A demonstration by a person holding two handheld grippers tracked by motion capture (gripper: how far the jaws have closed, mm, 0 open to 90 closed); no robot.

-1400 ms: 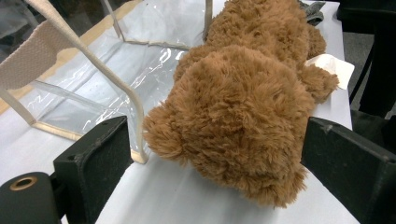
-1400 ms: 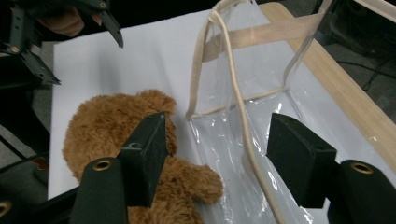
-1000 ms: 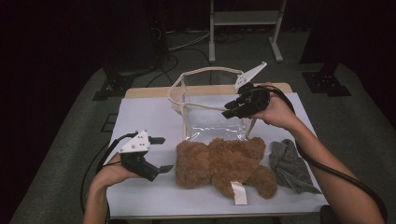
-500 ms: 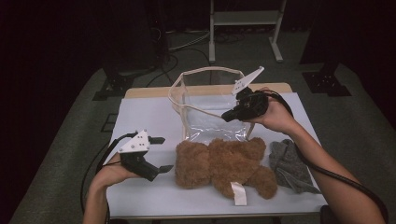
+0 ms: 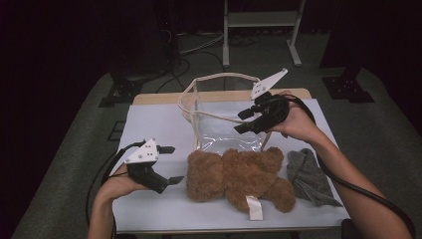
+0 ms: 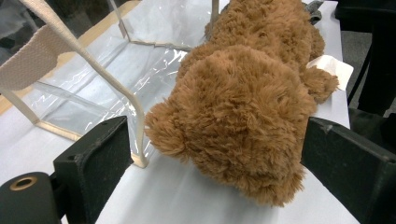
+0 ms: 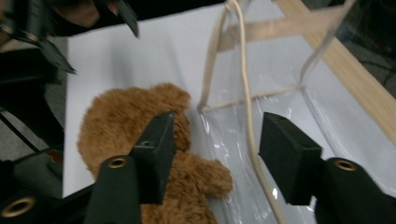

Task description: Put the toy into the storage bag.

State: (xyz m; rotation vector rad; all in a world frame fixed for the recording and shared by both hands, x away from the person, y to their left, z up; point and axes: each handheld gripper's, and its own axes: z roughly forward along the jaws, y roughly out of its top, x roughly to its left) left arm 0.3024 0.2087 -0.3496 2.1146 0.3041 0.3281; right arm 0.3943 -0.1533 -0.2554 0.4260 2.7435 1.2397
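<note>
Teddy bear [image 5: 239, 177] lies along the table's [image 5: 149, 209] near edge, its long axis running left to right, just in front of the clear plastic bag [image 5: 219, 127]. Left gripper [image 5: 169, 164] hovers level beside one end of the bear, jaws spread and apart from the fur. Right gripper [image 5: 246, 119], jaws just opened and spread, hangs tilted down over the bag's cream rim, gripping nothing.

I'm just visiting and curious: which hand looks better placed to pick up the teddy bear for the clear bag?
Probably the left. The left gripper is open beside the teddy bear, level with it, while the right gripper, jaws just opened, hovers over the clear bag.
</note>
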